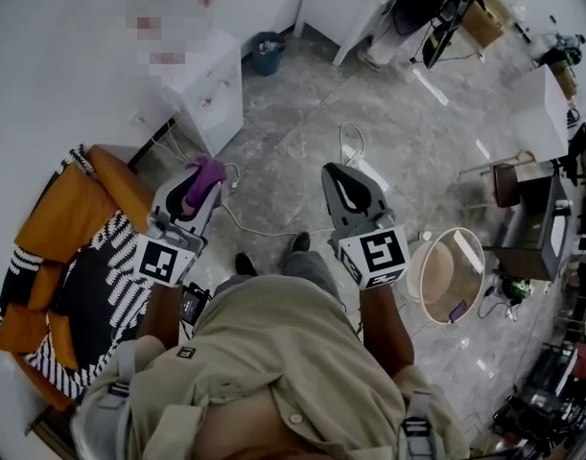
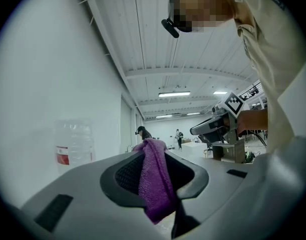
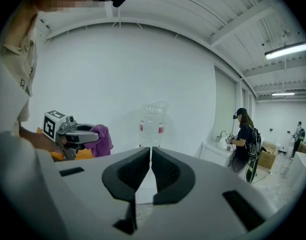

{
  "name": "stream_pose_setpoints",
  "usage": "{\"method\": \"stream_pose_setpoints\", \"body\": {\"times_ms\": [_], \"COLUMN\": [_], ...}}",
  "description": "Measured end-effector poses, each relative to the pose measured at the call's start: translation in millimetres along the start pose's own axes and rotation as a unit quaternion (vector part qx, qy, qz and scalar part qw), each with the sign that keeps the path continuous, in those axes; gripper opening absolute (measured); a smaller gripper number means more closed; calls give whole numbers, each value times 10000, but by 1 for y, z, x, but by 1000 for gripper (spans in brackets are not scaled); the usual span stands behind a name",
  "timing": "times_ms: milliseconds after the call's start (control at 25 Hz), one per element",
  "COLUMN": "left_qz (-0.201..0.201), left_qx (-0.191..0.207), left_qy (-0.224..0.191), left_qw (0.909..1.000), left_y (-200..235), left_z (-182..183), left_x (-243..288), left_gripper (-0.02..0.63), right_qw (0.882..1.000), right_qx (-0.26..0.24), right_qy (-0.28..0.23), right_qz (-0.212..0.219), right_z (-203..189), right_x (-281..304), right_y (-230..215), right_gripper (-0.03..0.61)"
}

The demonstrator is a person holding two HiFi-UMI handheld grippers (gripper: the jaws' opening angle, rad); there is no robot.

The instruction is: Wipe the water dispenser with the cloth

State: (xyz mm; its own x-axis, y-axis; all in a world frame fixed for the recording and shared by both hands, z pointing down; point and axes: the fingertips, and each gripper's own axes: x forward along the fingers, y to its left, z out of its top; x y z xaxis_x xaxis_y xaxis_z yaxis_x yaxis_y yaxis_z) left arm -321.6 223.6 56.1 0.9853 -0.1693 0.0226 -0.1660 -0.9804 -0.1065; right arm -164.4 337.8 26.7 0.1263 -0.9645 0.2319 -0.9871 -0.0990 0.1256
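The water dispenser (image 1: 214, 92) is a white cabinet against the wall, ahead and to the left, with a clear bottle (image 3: 152, 125) on top bearing a red label. A purple cloth (image 1: 204, 178) is pinched in my left gripper (image 1: 208, 169), which is held in the air short of the dispenser. In the left gripper view the cloth (image 2: 156, 180) hangs between the jaws, and the bottle (image 2: 72, 144) stands to the left. My right gripper (image 1: 342, 169) is beside the left one, jaws shut with nothing between them, pointing at the dispenser (image 3: 150, 159).
An orange and black-and-white patterned couch (image 1: 62, 257) lies at my left. A white cable (image 1: 264, 230) runs across the marble floor. A blue bin (image 1: 268, 53) stands beyond the dispenser, a round stool (image 1: 453, 274) at my right. A person (image 3: 244, 144) stands at a white counter.
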Motion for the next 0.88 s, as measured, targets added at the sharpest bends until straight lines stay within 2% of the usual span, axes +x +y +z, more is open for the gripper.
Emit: {"method": "stream_pose_setpoints", "body": {"times_ms": [160, 280, 440, 600, 880], "left_qz": [205, 628, 1206, 1541, 2237], "left_qx": [-61, -70, -157, -185, -84], "left_qy": [129, 240, 354, 588, 745], "left_qw": [9997, 9977, 9919, 9861, 9718], "left_y": [29, 57, 74, 80, 100], "left_z": [-10, -19, -22, -23, -29], "left_x": [17, 28, 51, 92, 140], "left_gripper": [120, 121, 120, 120, 120], "right_qw": [9999, 9988, 9948, 9897, 9790], "right_qx": [74, 132, 82, 127, 81], "right_qy": [46, -2, -103, -121, -43], "right_qz": [138, 465, 1009, 1418, 2037], "right_z": [-4, -5, 2, 4, -9], "right_x": [44, 89, 137, 174, 221], "right_y": [-22, -37, -62, -99, -143], "right_gripper": [28, 28, 28, 28, 28]}}
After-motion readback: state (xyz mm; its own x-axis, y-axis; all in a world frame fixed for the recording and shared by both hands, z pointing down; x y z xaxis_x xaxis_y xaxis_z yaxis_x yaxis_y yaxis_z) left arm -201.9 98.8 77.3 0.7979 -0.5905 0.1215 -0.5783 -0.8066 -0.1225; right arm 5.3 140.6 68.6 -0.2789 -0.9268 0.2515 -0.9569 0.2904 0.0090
